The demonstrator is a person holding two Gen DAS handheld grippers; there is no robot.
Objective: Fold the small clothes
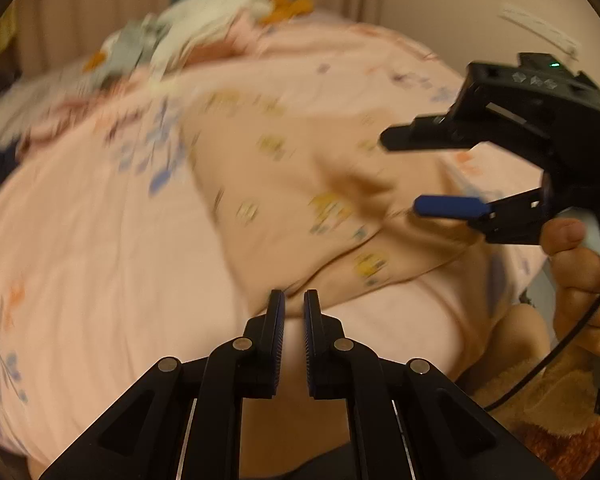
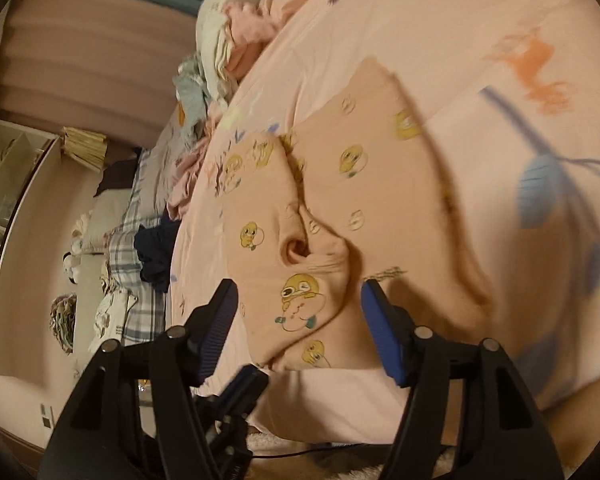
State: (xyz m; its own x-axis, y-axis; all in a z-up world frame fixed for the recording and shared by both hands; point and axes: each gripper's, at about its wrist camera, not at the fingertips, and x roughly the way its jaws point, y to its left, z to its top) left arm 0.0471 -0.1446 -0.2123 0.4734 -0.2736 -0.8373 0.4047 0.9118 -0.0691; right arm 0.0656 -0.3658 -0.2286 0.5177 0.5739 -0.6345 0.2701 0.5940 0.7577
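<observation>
Wide bed (image 2: 440, 40) under a pink floral bedsheet (image 1: 100, 240), taking up most of both views. Heap of unfolded clothes (image 2: 228, 40) piled at the far end, well apart from the work.

Nearer, spread on the sheet: small peach garment (image 2: 340, 208) printed with yellow cartoon ducks, rumpled, one part doubled over with a rounded opening (cuff or neck, cannot tell which) near its middle. Judged light, limp and thin; no stiffness to hold a crease, likely to sag and slide over the smooth sheet when lifted by one point. Best taken at a hem or corner edge, pinching both layers together, two holds well apart to keep the cloth taut during the fold.

Right hand-held gripper (image 2: 296, 320) spread wide, straddling the near edge of the garment, nothing between the pads (image 2: 380, 332) yet. Left hand-held gripper (image 1: 294, 308) nearly closed with a narrow gap showing, nothing pinched, tips just at the garment's near border.
</observation>
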